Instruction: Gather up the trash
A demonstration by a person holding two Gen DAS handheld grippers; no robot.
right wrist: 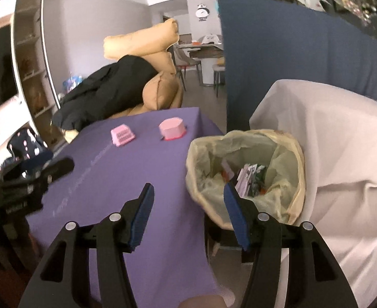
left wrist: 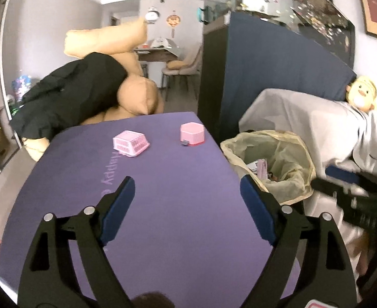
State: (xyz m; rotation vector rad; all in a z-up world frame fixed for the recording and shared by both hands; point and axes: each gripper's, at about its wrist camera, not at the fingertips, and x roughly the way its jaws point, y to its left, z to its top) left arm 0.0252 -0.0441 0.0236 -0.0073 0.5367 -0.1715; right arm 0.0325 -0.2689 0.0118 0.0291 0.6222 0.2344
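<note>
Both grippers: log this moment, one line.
left gripper: open, empty | right gripper: open, empty | bin: trash inside

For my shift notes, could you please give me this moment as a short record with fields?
surface: table with purple cloth
on the cloth: pink basket, upside down; pink box, both at the far end, apart
bin: beside the table, yellow bag liner, wrappers inside
left gripper: fingers open, nothing between them, over the cloth
right gripper: fingers open, nothing between them, near the bin's rim
behind: tan cushions, black garment
</note>
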